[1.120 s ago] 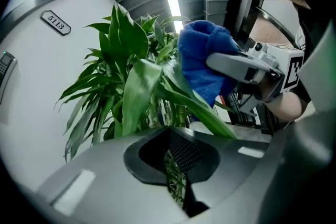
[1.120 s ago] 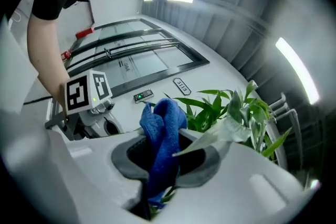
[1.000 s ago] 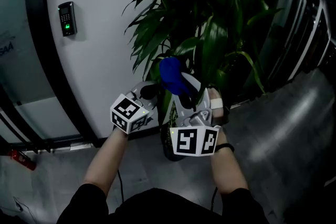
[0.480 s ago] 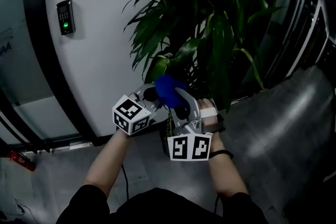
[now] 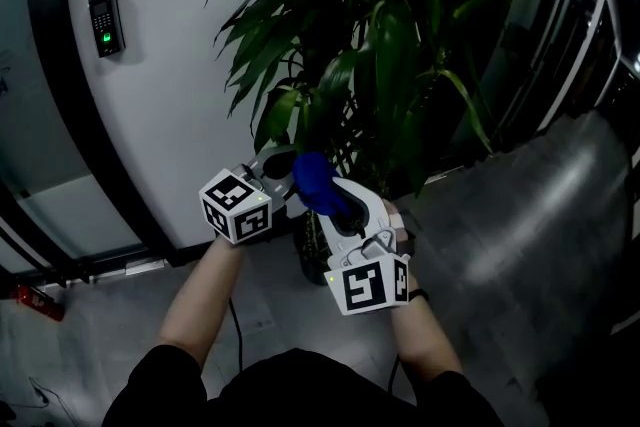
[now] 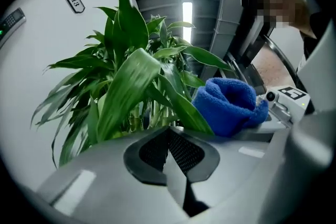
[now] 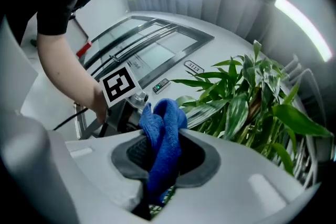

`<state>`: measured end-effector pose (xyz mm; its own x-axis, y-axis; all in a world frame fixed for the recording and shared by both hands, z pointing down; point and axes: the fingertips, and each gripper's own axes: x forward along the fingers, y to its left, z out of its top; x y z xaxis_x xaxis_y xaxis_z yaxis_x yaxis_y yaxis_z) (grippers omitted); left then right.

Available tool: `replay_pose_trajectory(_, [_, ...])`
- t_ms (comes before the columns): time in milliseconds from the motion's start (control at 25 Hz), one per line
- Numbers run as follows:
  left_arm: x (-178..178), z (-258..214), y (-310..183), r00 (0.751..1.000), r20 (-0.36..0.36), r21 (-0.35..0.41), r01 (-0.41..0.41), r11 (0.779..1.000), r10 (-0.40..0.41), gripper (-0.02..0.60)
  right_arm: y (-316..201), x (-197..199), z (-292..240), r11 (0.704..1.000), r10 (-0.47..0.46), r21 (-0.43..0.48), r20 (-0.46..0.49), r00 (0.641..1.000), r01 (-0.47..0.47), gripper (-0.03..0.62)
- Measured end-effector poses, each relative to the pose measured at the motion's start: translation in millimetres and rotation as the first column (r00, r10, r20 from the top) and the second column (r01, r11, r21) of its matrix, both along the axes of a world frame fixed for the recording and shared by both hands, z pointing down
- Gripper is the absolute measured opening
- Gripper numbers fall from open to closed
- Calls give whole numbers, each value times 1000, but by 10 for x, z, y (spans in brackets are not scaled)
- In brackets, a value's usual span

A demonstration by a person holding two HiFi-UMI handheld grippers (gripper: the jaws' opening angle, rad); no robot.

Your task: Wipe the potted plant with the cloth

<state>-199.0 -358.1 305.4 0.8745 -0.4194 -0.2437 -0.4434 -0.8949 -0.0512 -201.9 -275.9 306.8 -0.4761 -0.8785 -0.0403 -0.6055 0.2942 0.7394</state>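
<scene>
Blue towelling cloth point(image 7: 164, 128) is clamped between the jaws of the right gripper point(image 7: 160, 176). In the right gripper view the jaws are seen pressed onto the fabric from both sides. A bunched fold stands up above the pads and a short tail hangs below them. In the head view the cloth point(image 5: 314, 181) is carried at the tip of the right gripper point(image 5: 322, 197), low against the foliage of the potted plant point(image 5: 385, 55) and close to its stems.

The jaws of the left gripper point(image 6: 169, 140) are drawn together, and nothing is seen between the pads. A broad leaf point(image 6: 126, 92) rises just beyond the jaw tips. Whether it is touched by them cannot be determined. In the same view the cloth point(image 6: 231, 106) lies to the right of the leaf, just beside a second, narrower blade.

In the head view the left gripper point(image 5: 278, 167) is held just beside the right one, to its left, with its marker cube point(image 5: 235, 206) turned toward the camera. The plant stands against a curved white wall point(image 5: 170, 85), on which an access reader point(image 5: 104, 22) with a green light is mounted. A grey floor point(image 5: 520, 245) extends to the right of the plant.
</scene>
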Motion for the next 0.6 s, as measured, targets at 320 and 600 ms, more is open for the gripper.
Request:
replay_pose_trajectory(320, [-47,-17,17,972,-221,-121,-106,987,77,6,130,-40,258,994,-94,-47,54,994,96,87])
replay_pose_trajectory(600, [-156,-20,-1,962,-259,-170,-132,977,85,6,116,-101,405,989,-123,-73,48,991,126,87])
